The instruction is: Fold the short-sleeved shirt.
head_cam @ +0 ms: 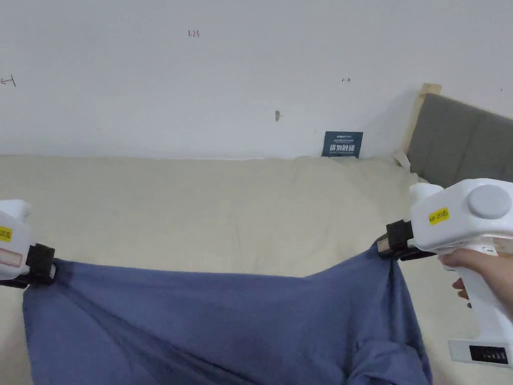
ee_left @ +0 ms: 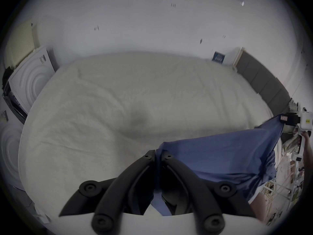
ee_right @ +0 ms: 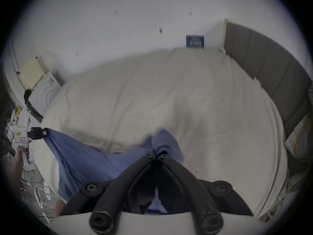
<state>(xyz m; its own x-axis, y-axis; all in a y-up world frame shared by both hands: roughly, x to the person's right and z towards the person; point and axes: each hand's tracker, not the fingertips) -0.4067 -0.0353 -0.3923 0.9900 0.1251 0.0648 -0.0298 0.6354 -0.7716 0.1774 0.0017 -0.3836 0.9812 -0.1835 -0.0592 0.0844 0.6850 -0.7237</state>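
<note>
Both claws, left claw (head_cam: 50,266) and right claw (head_cam: 385,245), grasping the shirt (head_cam: 225,321); I should keep it taut and lower evenly onto the bed (head_cam: 225,215).

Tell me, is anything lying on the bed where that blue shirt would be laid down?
Nothing visible. The blue shirt hangs stretched between the left gripper and right gripper, both clamped on it, and the cream bed cover beyond it lies bare.

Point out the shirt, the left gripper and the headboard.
shirt (head_cam: 210,321), head view, middle of the hanging blue cloth.
left gripper (ee_left: 158,154), left gripper view, between its fingertips, shut on the shirt.
headboard (head_cam: 461,145), head view, grey padded panel.
</note>
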